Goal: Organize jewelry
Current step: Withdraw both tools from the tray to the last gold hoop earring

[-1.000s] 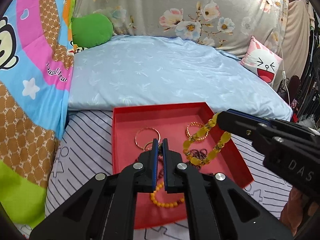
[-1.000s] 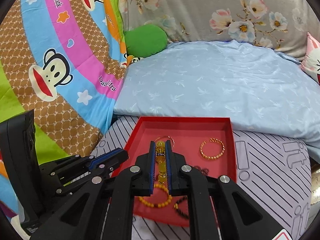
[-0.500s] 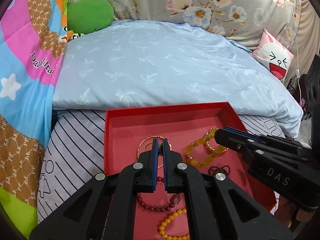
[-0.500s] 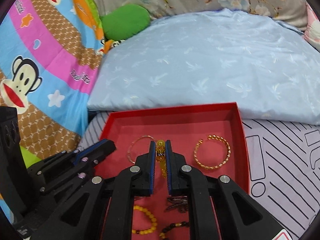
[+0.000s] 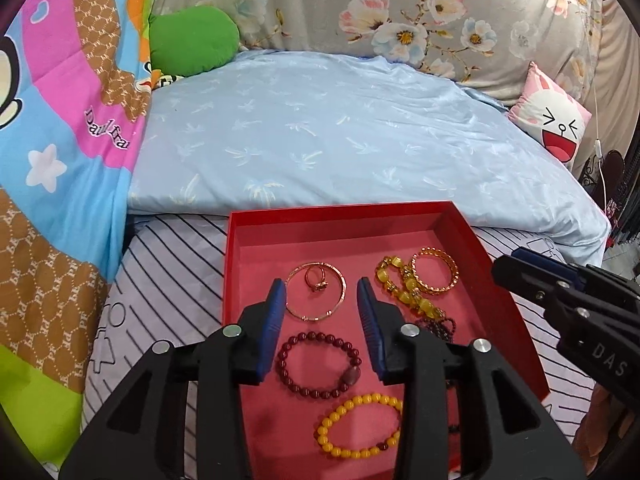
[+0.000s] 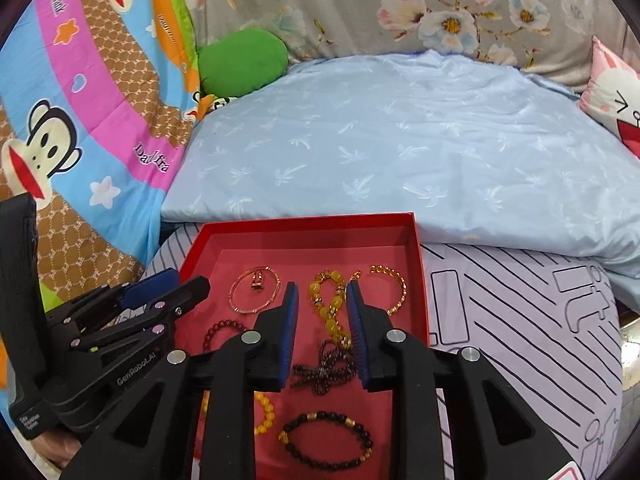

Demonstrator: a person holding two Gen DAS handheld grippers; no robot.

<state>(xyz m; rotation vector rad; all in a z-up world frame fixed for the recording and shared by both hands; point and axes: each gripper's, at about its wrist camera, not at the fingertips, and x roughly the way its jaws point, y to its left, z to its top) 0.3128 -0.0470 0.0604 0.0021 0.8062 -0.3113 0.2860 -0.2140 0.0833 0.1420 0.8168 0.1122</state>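
Light blue duvet w/ pale palm print (image 5: 340,140) is lying across the bed, its front edge overlapping a white sheet w/ black line pattern (image 6: 520,320). Green plush cushion (image 5: 192,40) is sitting at the back left, touching a bright cartoon-monkey blanket (image 6: 60,140). Grey floral fabric (image 5: 400,8) is running along the back. Pink laughing-face pillow (image 5: 556,120) is leaning at far right.

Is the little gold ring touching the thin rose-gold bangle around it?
Apart. In the left wrist view, the little gold ring lies inside the thin rose-gold bangle, with red tray floor showing all around it.
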